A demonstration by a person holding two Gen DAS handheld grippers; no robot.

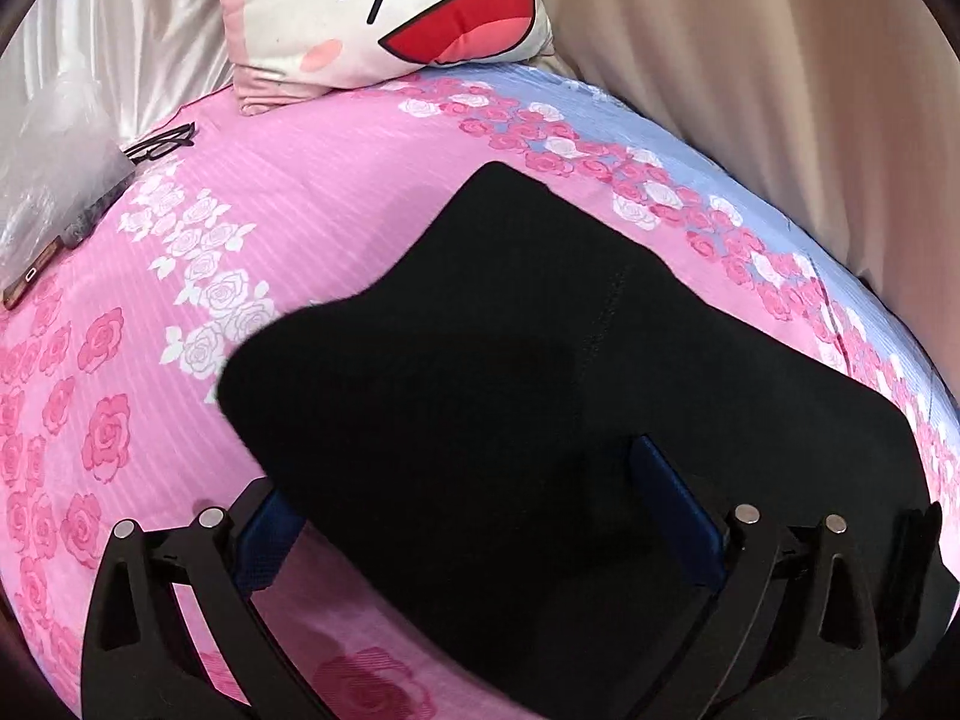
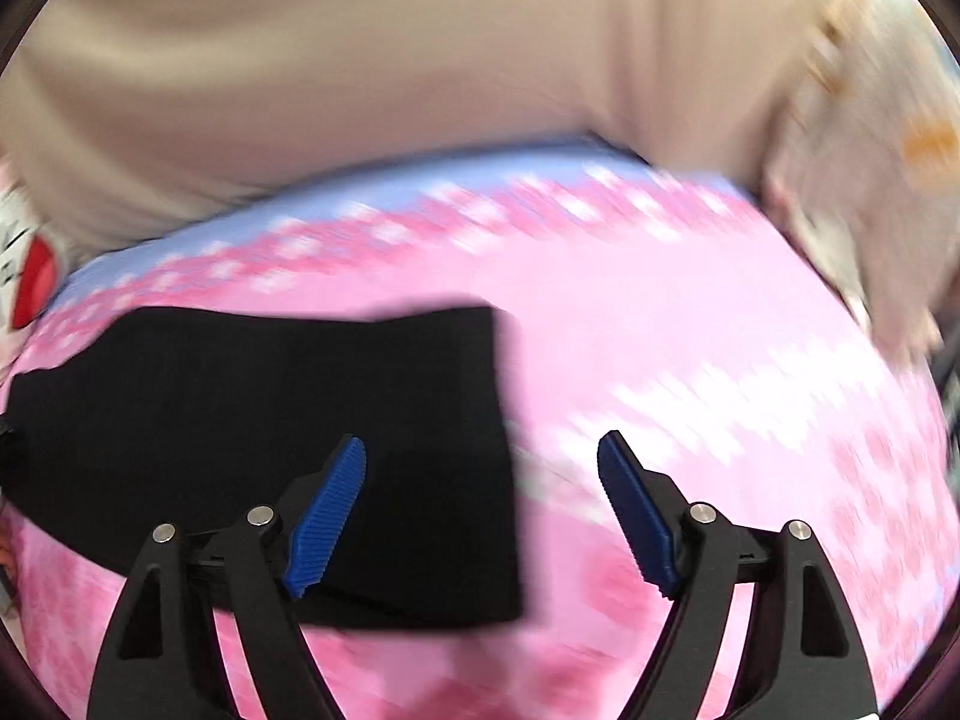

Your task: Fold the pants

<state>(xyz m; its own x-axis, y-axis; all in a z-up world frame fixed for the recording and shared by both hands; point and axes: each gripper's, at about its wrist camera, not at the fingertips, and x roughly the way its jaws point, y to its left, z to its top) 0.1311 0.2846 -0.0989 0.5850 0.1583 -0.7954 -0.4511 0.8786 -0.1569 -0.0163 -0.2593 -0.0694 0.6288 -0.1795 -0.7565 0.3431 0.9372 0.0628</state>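
Bare bedsheet (image 1: 312,180) offers passage at 10 o'clock of the pants (image 1: 540,390). Obstacles: pillow (image 1: 384,12) at 12, glasses (image 1: 162,141) and phone (image 1: 30,276) at 9.

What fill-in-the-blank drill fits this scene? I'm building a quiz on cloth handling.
1. The black fabric pants lie on a floral bedsheet that is mostly ____.
2. The right claw is ____, gripping nothing.
3. The black-framed eyeglasses lie in front of the white cartoon-face ____.
4. The left claw has the ____ between its blue pads.

Missing words: pink; open; pillow; pants
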